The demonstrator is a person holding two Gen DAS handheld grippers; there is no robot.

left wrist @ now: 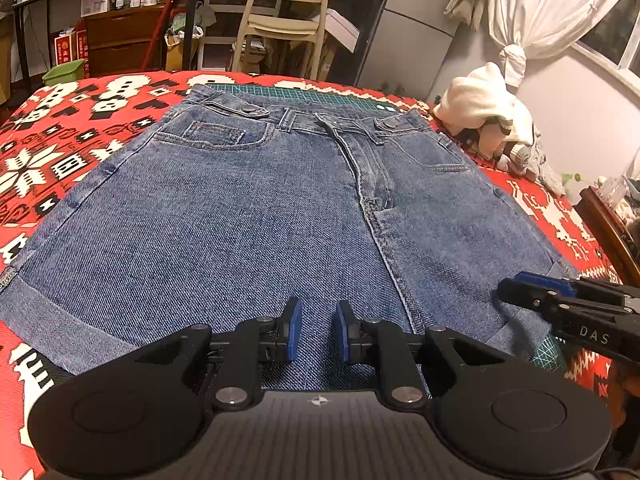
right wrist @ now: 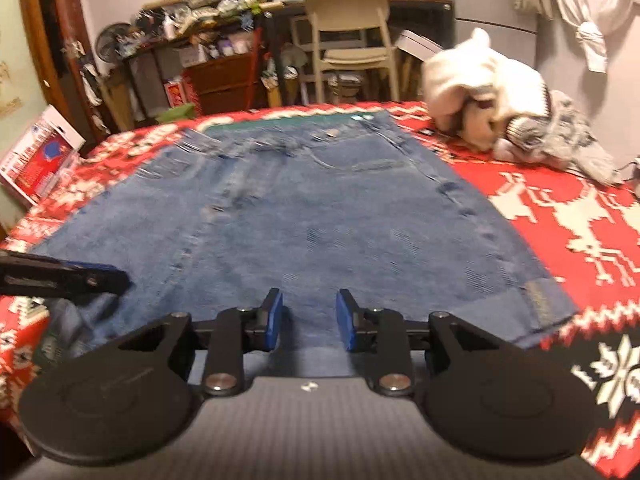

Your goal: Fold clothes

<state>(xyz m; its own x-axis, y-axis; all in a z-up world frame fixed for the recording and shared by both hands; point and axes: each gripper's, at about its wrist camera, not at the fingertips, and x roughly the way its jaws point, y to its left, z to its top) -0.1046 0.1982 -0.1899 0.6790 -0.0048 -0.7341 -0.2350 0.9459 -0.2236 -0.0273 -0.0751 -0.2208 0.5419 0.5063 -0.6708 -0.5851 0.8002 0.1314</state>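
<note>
Blue denim shorts (left wrist: 248,216) lie flat on the red patterned cloth (left wrist: 60,148), waistband at the far side, hems toward me. My left gripper (left wrist: 318,326) hovers open over the near middle of the shorts with nothing between its blue pads. In the right wrist view the shorts (right wrist: 320,220) look blurred, and my right gripper (right wrist: 308,318) stands open above the near hem of the right leg, holding nothing. The right gripper also shows in the left wrist view (left wrist: 508,290), low over the right leg. The left gripper's tip (right wrist: 116,276) shows in the right wrist view.
A heap of white and grey clothes (left wrist: 496,120) sits at the far right of the cloth. A green cutting mat (left wrist: 304,92) peeks out beyond the waistband. A cream chair (left wrist: 288,12), drawers and cluttered shelves stand behind the table. A red-and-white box (right wrist: 36,160) leans at the left.
</note>
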